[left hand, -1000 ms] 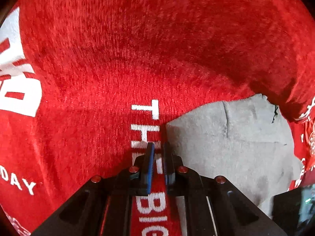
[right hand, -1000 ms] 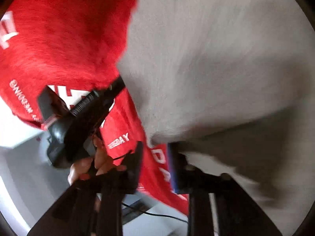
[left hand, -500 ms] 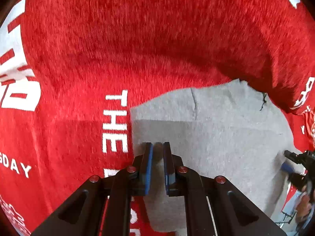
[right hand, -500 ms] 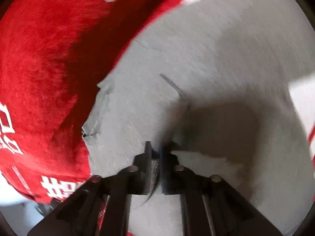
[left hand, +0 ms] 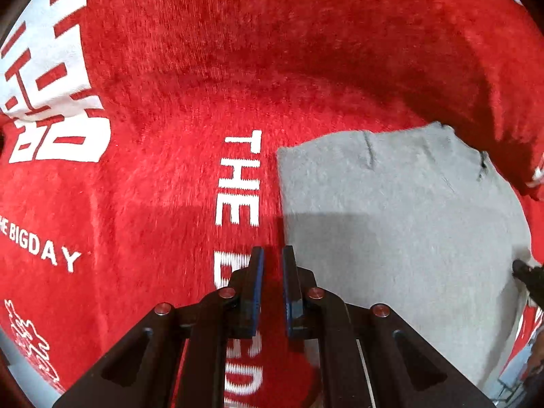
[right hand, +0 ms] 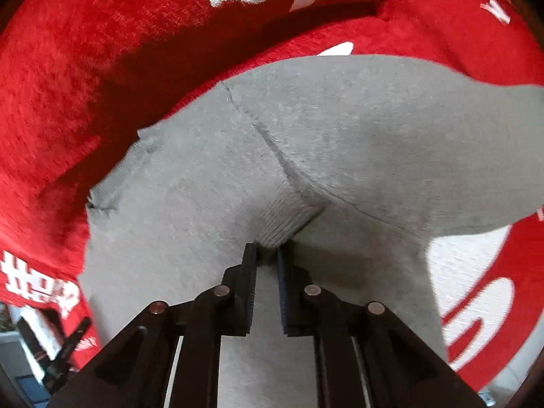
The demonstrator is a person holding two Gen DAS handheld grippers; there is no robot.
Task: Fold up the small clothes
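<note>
Since the earlier frames, the right gripper (right hand: 267,255) has swung from a view of bare cloth and the other tool to a steep downward pose over the grey garment (right hand: 340,142); its jaws have just been closing and now pinch a ribbed fold of that garment between the pads. By contrast, the left gripper (left hand: 272,255) has drifted across the red blanket (left hand: 170,108) toward the garment's left edge; its jaws stand almost closed, and no cloth is visibly caught between them. Held this way, the pinch probably serves to lift and carry one flap over the rest. In the left wrist view the garment lies flat on the blanket, its left edge straight and just right of the fingertips, its far edge near a raised blanket fold (left hand: 459,78). Open blanket lies to the left, bearing white lettering (left hand: 238,183).
</note>
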